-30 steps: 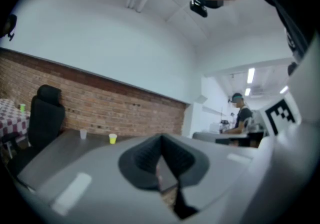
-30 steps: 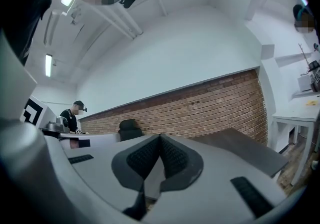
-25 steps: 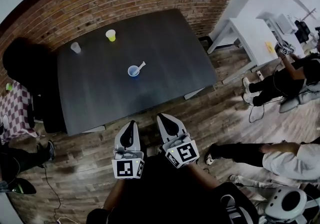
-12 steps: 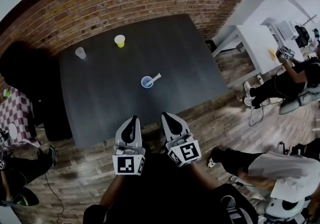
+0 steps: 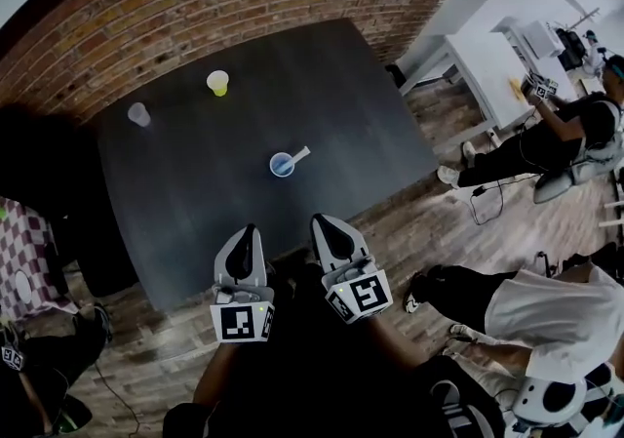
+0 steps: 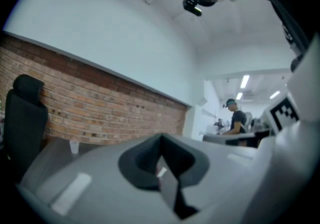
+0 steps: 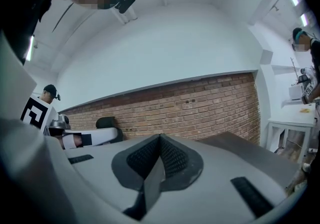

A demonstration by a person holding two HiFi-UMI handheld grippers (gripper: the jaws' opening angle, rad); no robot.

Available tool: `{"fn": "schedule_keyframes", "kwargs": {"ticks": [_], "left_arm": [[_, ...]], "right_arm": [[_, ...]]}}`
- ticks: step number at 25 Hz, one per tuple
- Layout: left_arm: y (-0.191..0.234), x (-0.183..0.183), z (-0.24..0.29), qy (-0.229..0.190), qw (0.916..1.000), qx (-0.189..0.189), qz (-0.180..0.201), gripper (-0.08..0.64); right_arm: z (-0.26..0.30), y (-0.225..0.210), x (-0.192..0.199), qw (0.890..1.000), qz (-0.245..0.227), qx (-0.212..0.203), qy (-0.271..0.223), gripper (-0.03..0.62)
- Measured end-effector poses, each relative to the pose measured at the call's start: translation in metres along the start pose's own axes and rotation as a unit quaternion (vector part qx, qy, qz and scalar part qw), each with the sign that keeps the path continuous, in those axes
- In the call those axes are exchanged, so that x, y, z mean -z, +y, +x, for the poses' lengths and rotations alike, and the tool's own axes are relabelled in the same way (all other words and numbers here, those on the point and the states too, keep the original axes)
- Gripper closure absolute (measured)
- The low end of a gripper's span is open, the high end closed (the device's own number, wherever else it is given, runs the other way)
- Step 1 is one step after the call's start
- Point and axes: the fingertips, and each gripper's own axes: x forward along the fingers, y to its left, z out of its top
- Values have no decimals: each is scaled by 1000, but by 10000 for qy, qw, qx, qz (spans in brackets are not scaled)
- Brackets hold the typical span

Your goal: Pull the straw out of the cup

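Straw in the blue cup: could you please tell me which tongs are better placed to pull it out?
Probably the right tongs: the straw leans out of the cup toward their side.

No words, no numbers, no brand names to read anywhere, only coded squares.
Black-and-white square marker patterns sit on the white cube (image 5: pixel 242 322) behind the left gripper (image 5: pixel 249 231) and on the matching white cube (image 5: pixel 359 296) behind the right gripper (image 5: pixel 319 221). They are blocky patterns, not letters. A similar marker shows on the small device (image 5: pixel 539 88) held by the seated person (image 5: pixel 575 134), too tiny to make out.
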Motion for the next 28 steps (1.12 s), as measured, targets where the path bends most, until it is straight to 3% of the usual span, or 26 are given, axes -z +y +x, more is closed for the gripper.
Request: {"fn": "schedule_keyframes", "kwargs": {"ticks": [5, 14, 20, 28], "left_arm": [[1, -2, 15, -101, 9999, -97, -52, 561], [2, -17, 47, -235, 9992, -310, 43, 561], [6, -9, 67, -96, 9990, -438, 67, 561], [5, 13, 94, 242, 9990, -360, 97, 561]], "right_arm": [[9, -16, -9, 10000, -4, 78, -54, 589], [42, -36, -14, 9998, -14, -222, 1, 589], [60, -52, -8, 9996, -30, -285, 67, 589], [80, -79, 21, 9989, 290, -166, 336, 589]]}}
